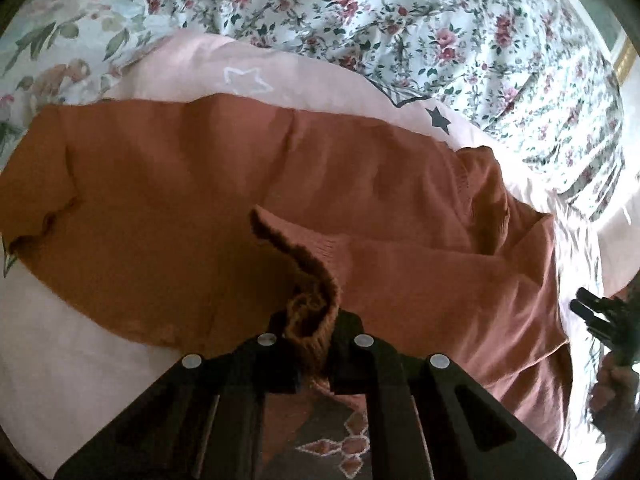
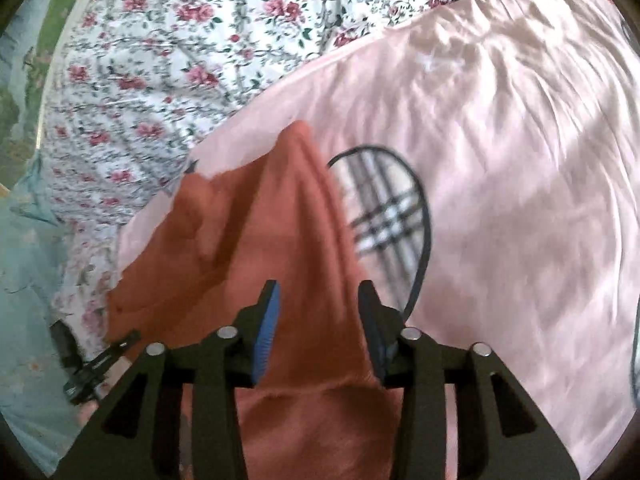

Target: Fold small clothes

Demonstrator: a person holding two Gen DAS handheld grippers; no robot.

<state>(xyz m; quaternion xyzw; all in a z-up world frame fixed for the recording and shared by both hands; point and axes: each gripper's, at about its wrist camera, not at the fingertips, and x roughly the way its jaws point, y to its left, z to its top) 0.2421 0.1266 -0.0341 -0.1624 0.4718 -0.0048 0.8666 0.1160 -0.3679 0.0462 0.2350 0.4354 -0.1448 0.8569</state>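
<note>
A rust-orange knit sweater (image 1: 192, 184) lies spread on a pink cloth (image 1: 192, 64) on the bed. My left gripper (image 1: 310, 340) is shut on a ribbed cuff (image 1: 308, 304) of the sweater, bunched between its fingers. In the right wrist view the sweater (image 2: 248, 232) runs as a fold up between the jaws of my right gripper (image 2: 320, 320). The jaws stand apart with blue pads (image 2: 266, 332) showing, fabric between them but not pinched. The right gripper also shows at the right edge of the left wrist view (image 1: 600, 316).
A floral bedsheet (image 1: 440, 20) covers the bed behind the pink cloth. The pink cloth carries a plaid oval print (image 2: 384, 216) and stars (image 1: 440, 118). A patterned rug (image 1: 340, 448) shows below. The bed edge lies at left in the right wrist view (image 2: 52, 80).
</note>
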